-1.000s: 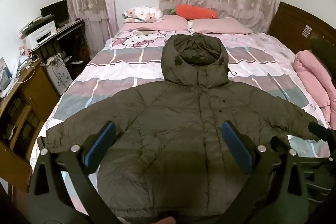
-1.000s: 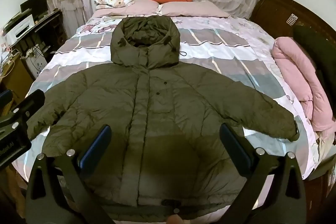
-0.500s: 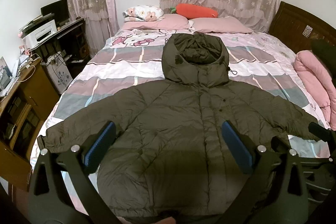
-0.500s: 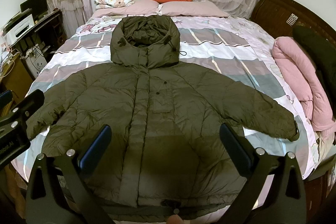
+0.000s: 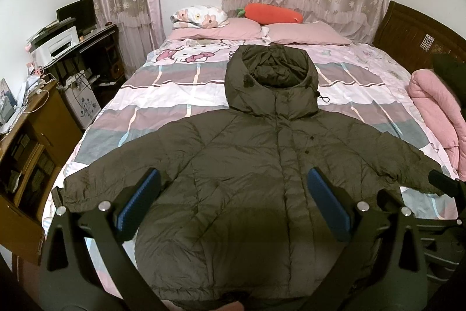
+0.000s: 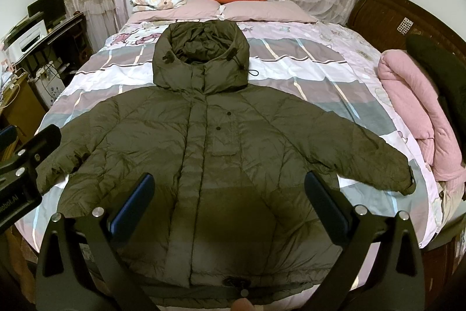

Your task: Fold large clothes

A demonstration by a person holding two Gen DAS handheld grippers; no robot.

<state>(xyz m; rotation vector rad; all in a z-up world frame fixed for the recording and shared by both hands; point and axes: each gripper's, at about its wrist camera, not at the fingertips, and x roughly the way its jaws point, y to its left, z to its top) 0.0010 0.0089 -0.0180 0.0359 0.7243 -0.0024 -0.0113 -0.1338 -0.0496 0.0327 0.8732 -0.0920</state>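
Observation:
A large olive-green hooded puffer jacket (image 5: 256, 171) lies flat, front up, on the bed, sleeves spread to both sides and hood toward the pillows. It also shows in the right wrist view (image 6: 221, 153). My left gripper (image 5: 233, 200) is open and empty, hovering above the jacket's lower left part. My right gripper (image 6: 230, 203) is open and empty, hovering above the jacket's lower middle near the hem. The left gripper's body shows at the left edge of the right wrist view (image 6: 20, 174).
The bed (image 5: 163, 95) has a pink and grey striped cover, pink pillows (image 5: 305, 34) and a carrot plush (image 5: 271, 13) at the head. A rolled pink blanket (image 6: 413, 110) lies at the right edge. A desk with printer (image 5: 55, 44) and cabinet (image 5: 29, 153) stand left.
Both views have shifted only slightly; the jacket lies as before and both grippers stay open.

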